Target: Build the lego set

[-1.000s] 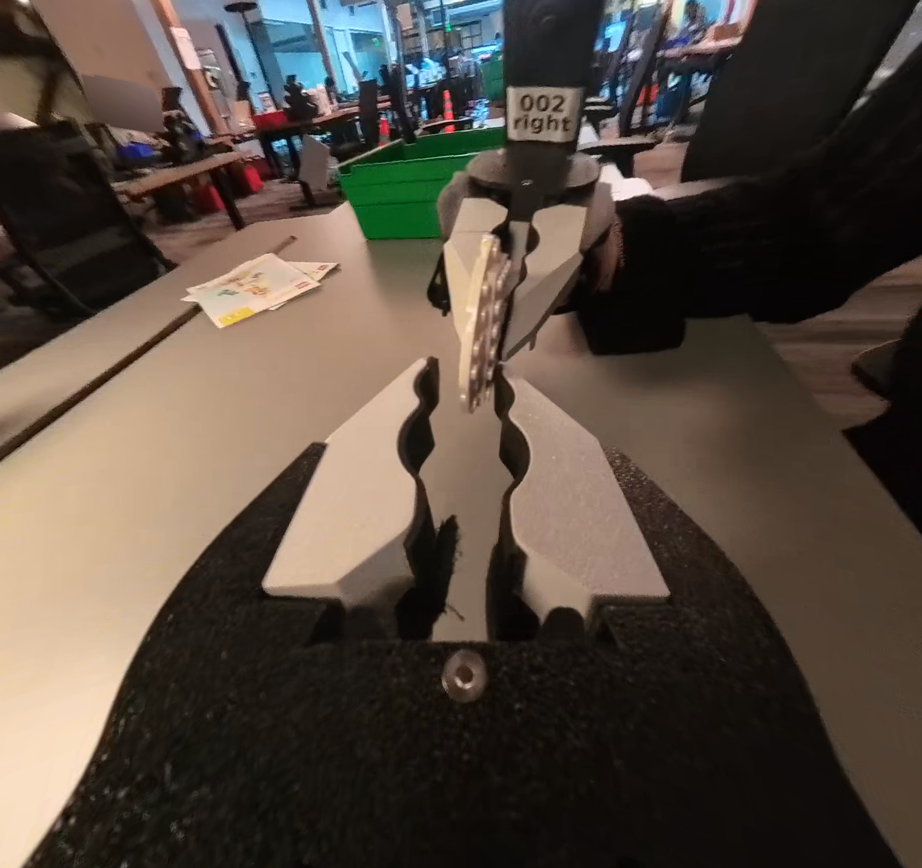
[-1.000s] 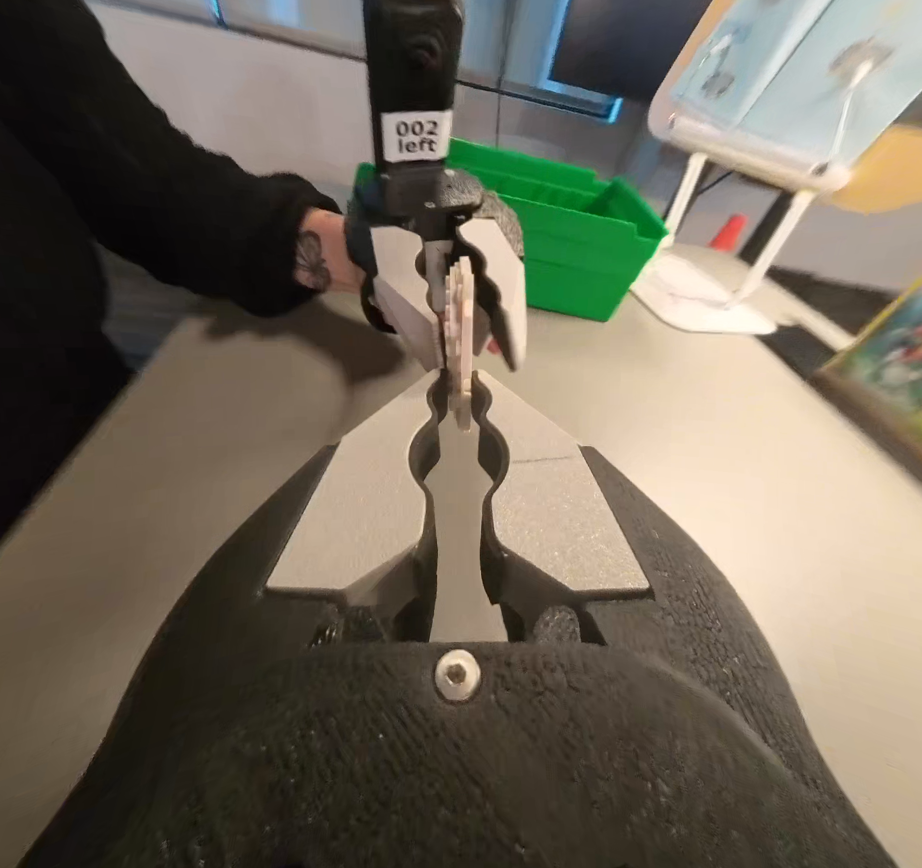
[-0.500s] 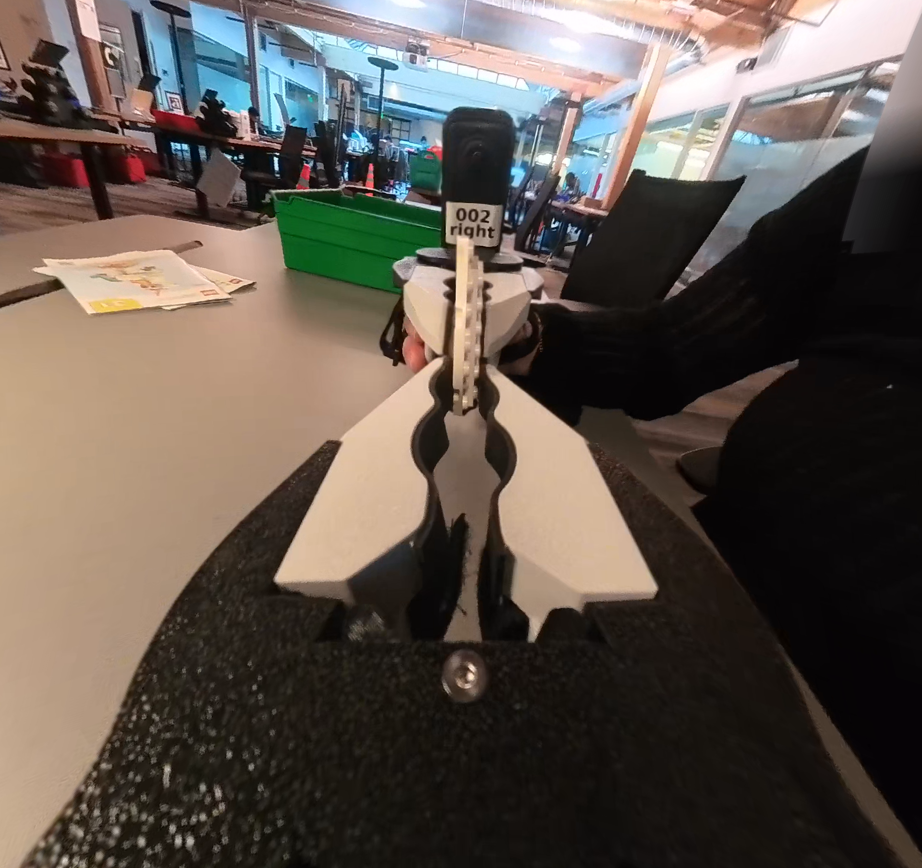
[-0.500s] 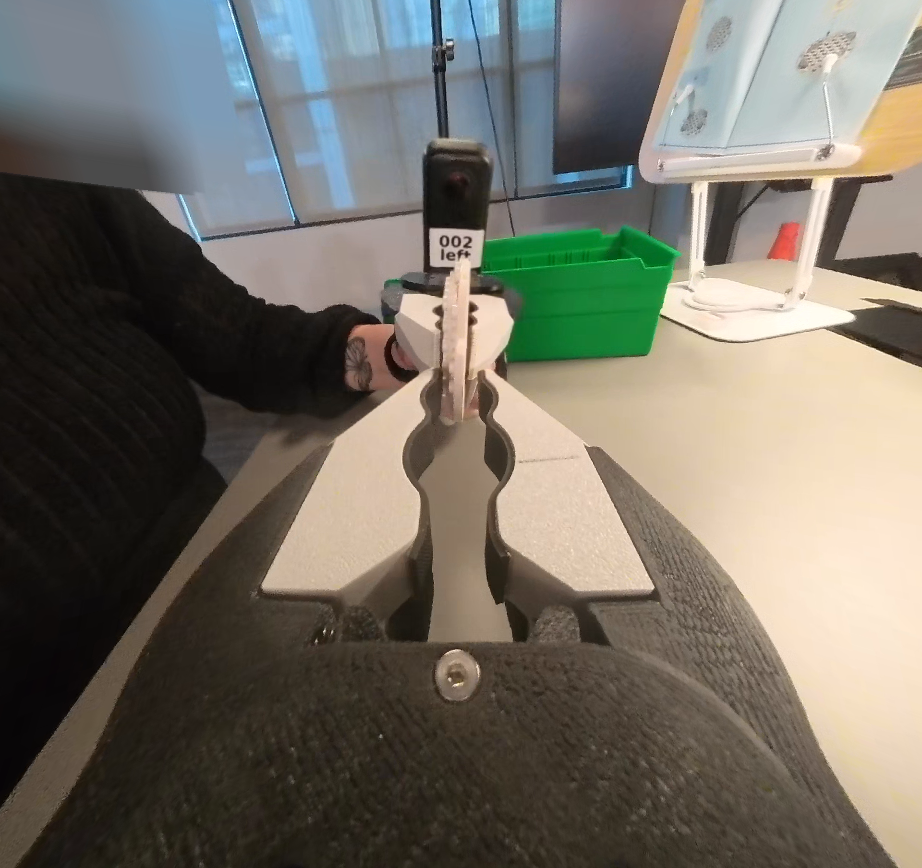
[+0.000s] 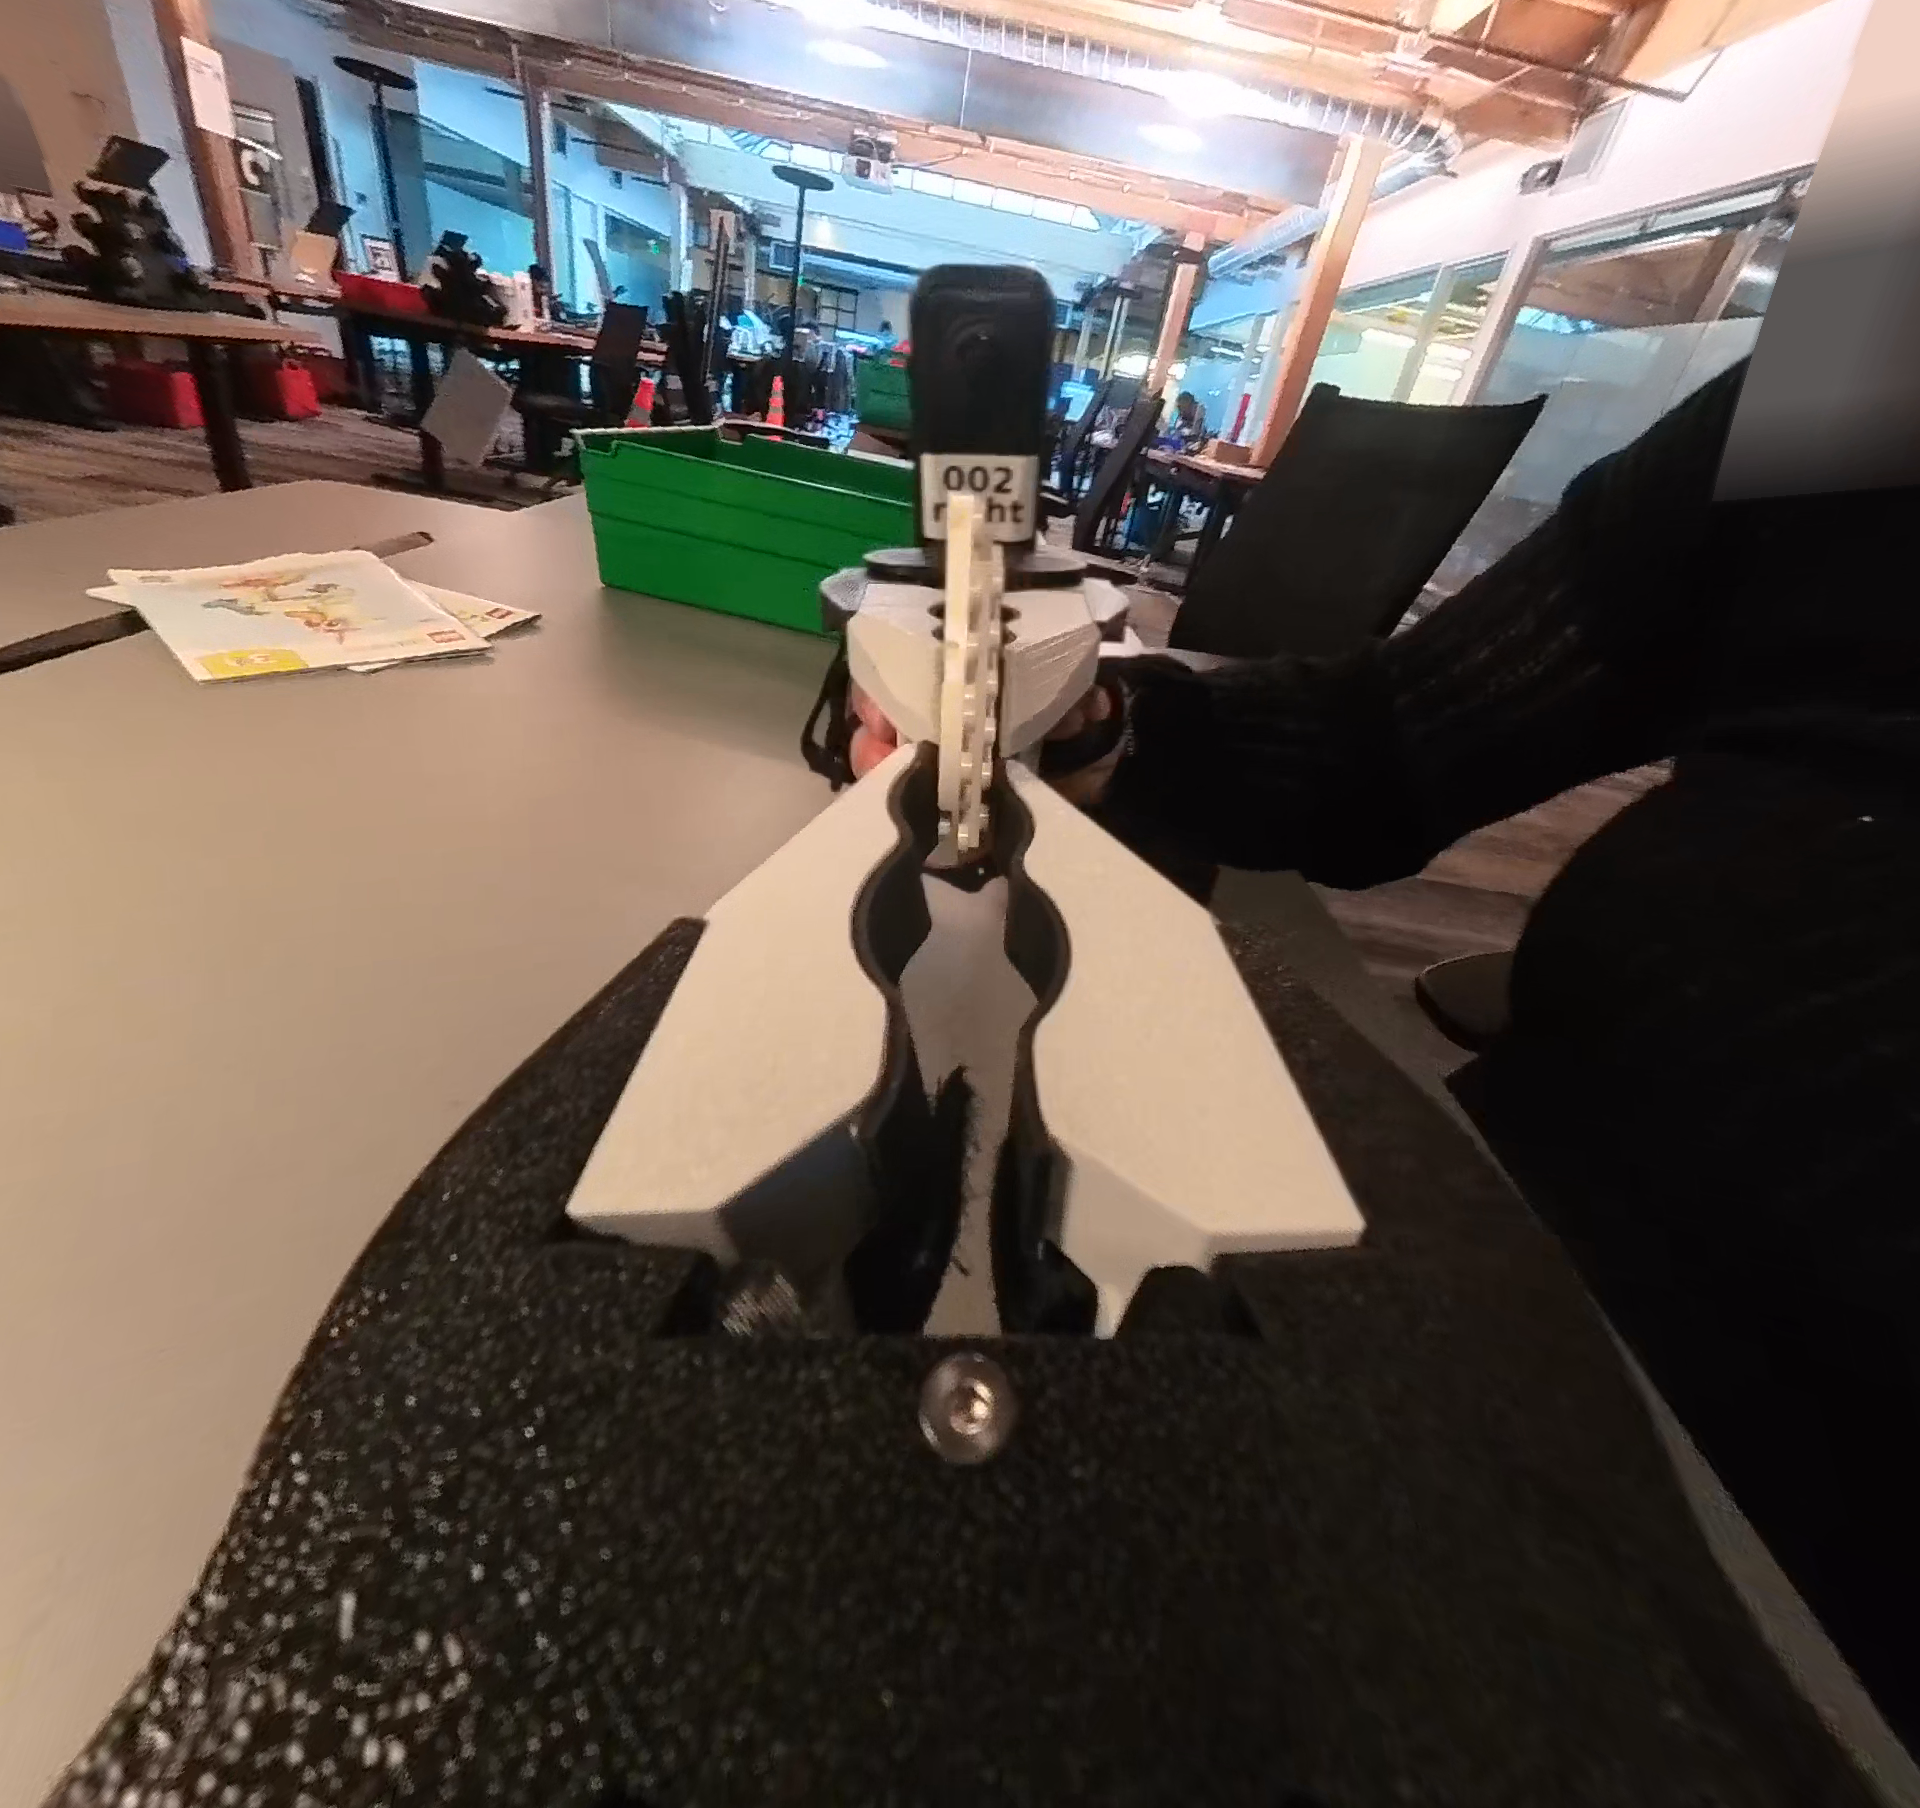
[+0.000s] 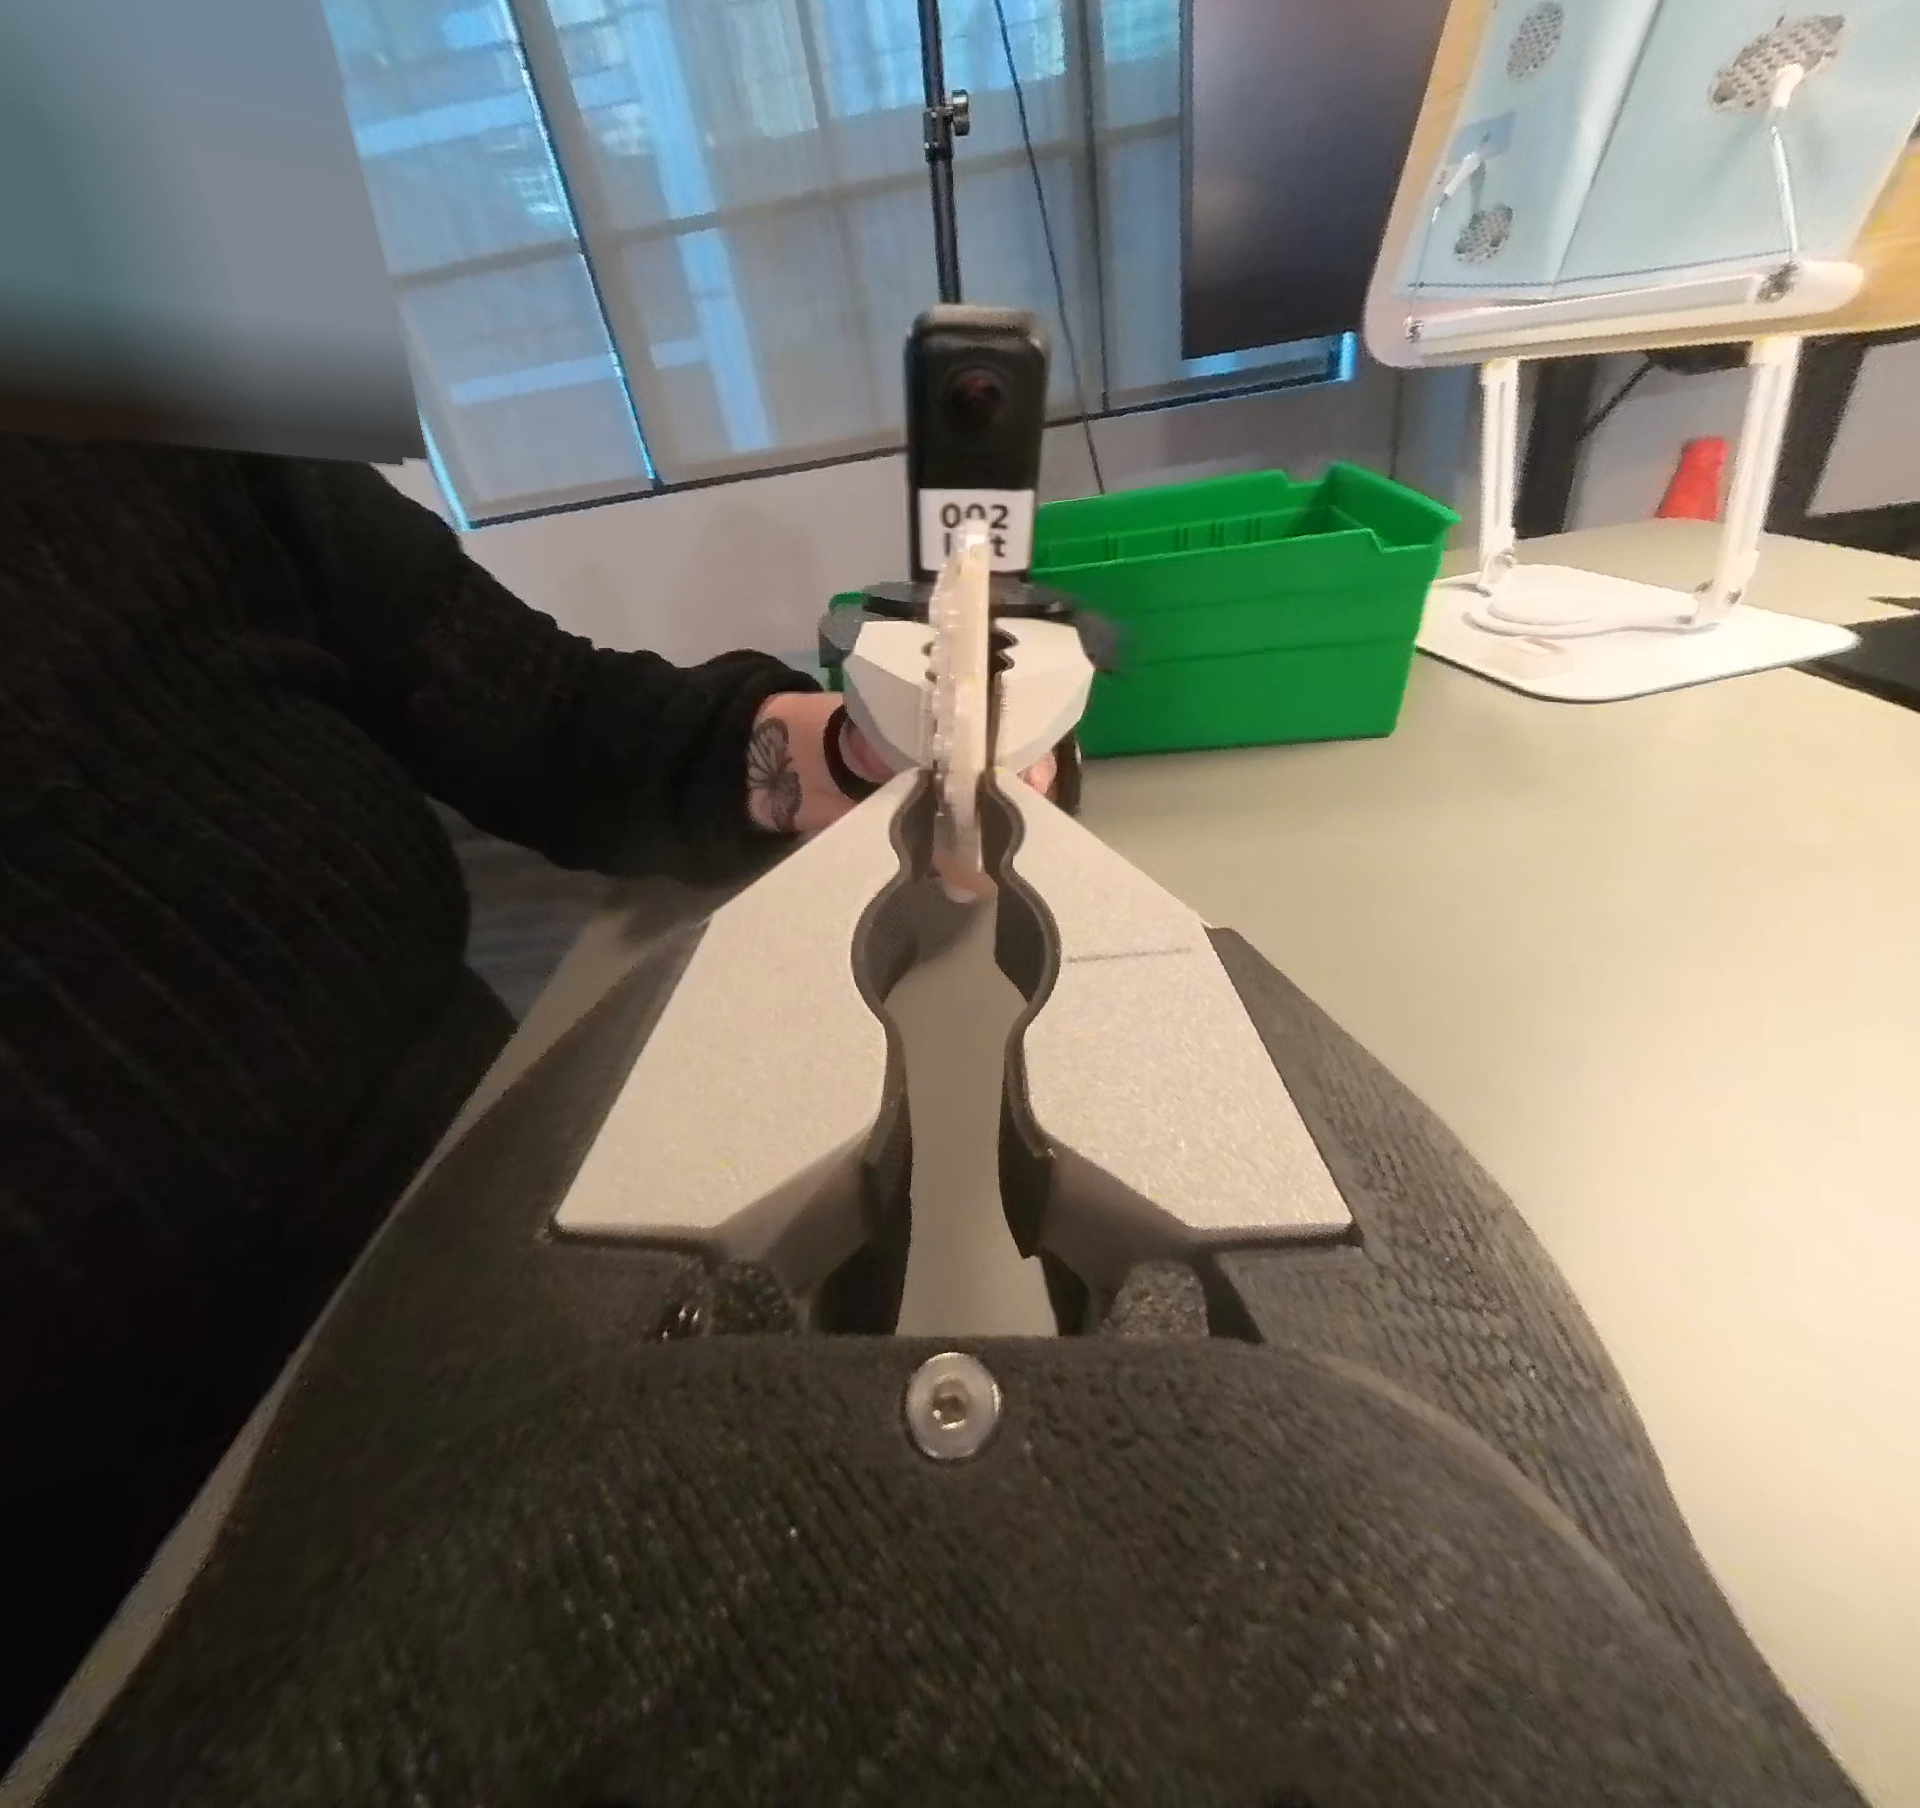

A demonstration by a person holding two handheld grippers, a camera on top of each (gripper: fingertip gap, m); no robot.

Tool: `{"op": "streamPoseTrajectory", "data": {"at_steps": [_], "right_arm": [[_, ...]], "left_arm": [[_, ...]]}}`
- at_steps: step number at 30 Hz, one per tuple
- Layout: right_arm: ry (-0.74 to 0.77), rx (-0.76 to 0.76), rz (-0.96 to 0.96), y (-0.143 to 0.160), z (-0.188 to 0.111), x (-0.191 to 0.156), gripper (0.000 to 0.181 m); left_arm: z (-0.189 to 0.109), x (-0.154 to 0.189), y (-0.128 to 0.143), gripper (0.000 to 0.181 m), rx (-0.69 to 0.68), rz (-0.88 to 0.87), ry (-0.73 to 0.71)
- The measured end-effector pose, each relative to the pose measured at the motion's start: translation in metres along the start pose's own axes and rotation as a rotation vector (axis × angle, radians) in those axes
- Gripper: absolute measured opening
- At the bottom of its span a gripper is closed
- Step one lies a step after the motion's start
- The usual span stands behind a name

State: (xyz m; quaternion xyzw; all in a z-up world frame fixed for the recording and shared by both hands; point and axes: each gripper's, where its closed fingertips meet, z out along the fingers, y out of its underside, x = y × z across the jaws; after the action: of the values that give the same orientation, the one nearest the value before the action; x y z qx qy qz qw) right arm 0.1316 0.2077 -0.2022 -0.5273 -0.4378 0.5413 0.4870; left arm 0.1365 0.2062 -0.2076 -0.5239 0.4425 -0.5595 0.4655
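A white studded lego plate [image 5: 971, 678] stands edge-on in the air between my two grippers, which face each other tip to tip above the grey table [image 5: 364, 875]. My left gripper [image 5: 961, 792] is shut on the plate's near lower end. My right gripper [image 6: 954, 802] is shut on the same plate [image 6: 956, 698] from the opposite side. Each gripper also shows in the other's view, just behind the plate. The plate's faces are hidden, as only its thin edge and stud rows show.
A green bin [image 5: 727, 532] stands on the table behind the grippers, also in the right wrist view [image 6: 1247, 636]. Paper leaflets [image 5: 301, 615] lie at the far left. A white stand with an open booklet [image 6: 1662, 148] is at the right. A black chair [image 5: 1351, 511] is beside the table. My left and right fingertips are right by each other.
The left gripper was open beside the plate one second ago and has closed on it. Both grippers have tilted up to level, and the plate now stands straight.
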Motion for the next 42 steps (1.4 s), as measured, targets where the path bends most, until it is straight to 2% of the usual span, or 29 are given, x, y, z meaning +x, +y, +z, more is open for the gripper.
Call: {"op": "streamPoseTrajectory", "data": {"at_steps": [1,3,4,10,11,12,13,15,16,17,26,31,34,42], "right_arm": [[0.032,0.007,-0.023,-0.001,0.001,0.003,0.006],[0.063,0.031,-0.057,-0.004,0.004,0.004,0.025],[0.053,0.041,-0.063,-0.006,0.004,0.002,0.026],[0.075,0.092,-0.111,-0.017,-0.001,0.002,0.007],[0.072,0.084,-0.115,-0.017,-0.001,0.001,0.006],[0.071,0.069,-0.119,-0.015,0.000,0.001,0.006],[0.066,0.054,-0.121,-0.012,0.000,0.001,0.006],[0.055,0.042,-0.116,-0.009,0.001,0.000,0.007],[0.051,0.040,-0.113,-0.008,0.001,0.000,0.006],[0.042,0.039,-0.110,-0.008,0.001,-0.001,0.006],[-0.009,-0.017,-0.119,-0.002,-0.002,-0.010,0.006],[0.157,-0.024,-0.246,-0.005,0.003,0.006,0.012],[0.124,0.008,-0.229,-0.009,0.003,0.001,0.018],[0.057,0.005,-0.200,-0.011,0.003,-0.008,0.006]], "left_arm": [[-0.001,-0.002,0.001,0.006,-0.009,-0.003,-0.005],[-0.001,-0.001,0.005,0.006,-0.036,0.000,-0.001],[-0.001,-0.001,0.006,0.006,-0.041,0.002,-0.002],[0.000,-0.002,0.006,0.008,-0.035,-0.019,-0.016],[0.001,-0.003,0.004,0.012,-0.014,0.001,-0.036],[0.000,-0.002,0.000,0.031,0.009,0.021,-0.049],[0.000,-0.001,-0.003,0.038,0.016,0.035,-0.049],[-0.001,0.002,-0.006,0.030,0.029,0.060,-0.038],[-0.002,0.002,-0.007,0.015,0.034,0.080,-0.043],[-0.003,0.001,-0.008,0.007,0.040,0.102,-0.054],[-0.001,0.006,-0.002,0.006,0.007,0.113,-0.003],[-0.007,-0.006,-0.003,0.006,0.003,0.090,-0.028],[-0.007,-0.004,-0.001,0.006,-0.010,0.084,-0.018],[-0.004,0.004,0.000,0.006,-0.018,0.105,0.016]]}}
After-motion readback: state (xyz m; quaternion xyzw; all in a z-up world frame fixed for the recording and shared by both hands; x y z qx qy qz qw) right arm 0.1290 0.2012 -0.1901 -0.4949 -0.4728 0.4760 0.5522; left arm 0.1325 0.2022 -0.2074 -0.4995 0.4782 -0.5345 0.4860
